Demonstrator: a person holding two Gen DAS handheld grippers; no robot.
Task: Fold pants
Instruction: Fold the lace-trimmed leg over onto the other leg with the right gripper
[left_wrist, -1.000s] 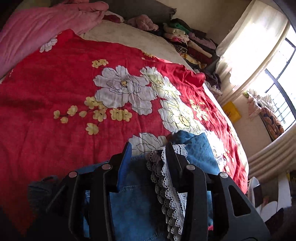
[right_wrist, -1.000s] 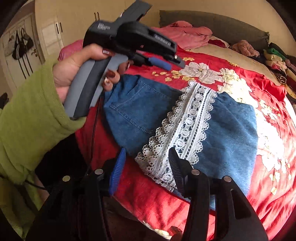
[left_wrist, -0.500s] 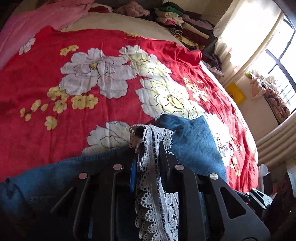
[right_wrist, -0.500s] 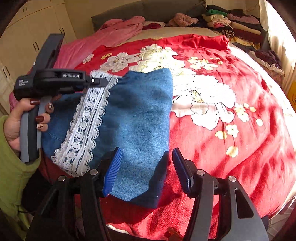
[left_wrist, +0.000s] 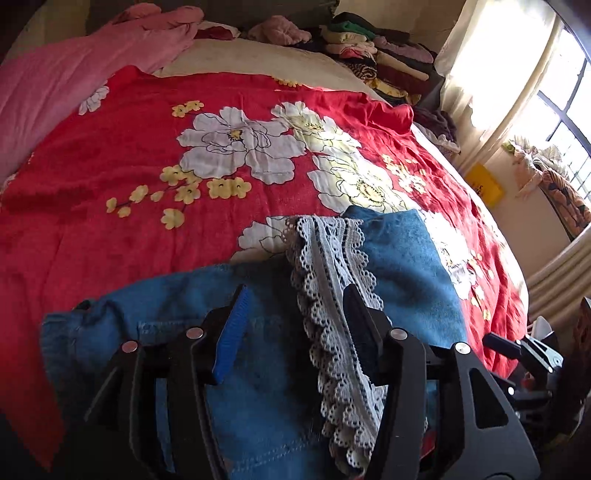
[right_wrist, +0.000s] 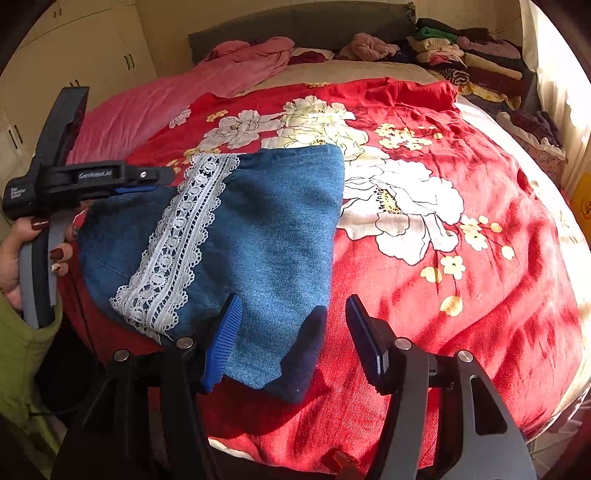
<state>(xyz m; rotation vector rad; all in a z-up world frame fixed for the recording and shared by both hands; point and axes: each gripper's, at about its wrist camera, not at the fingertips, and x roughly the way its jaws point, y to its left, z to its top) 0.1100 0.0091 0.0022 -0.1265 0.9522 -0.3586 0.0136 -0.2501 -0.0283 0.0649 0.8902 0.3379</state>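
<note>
White lettering that reads "GenRobot.AI" stands on the black side of the left claw (right_wrist: 144, 181), seen in the right wrist view where a hand (right_wrist: 22, 254) grips its grey handle. A second, smaller white label sits on the rear end of the same black body, near the hand, but its two short lines are too small and blurred to read. A yellow sign (left_wrist: 484, 184) on the wall below the window in the left wrist view bears dark marks that cannot be made out.
</note>
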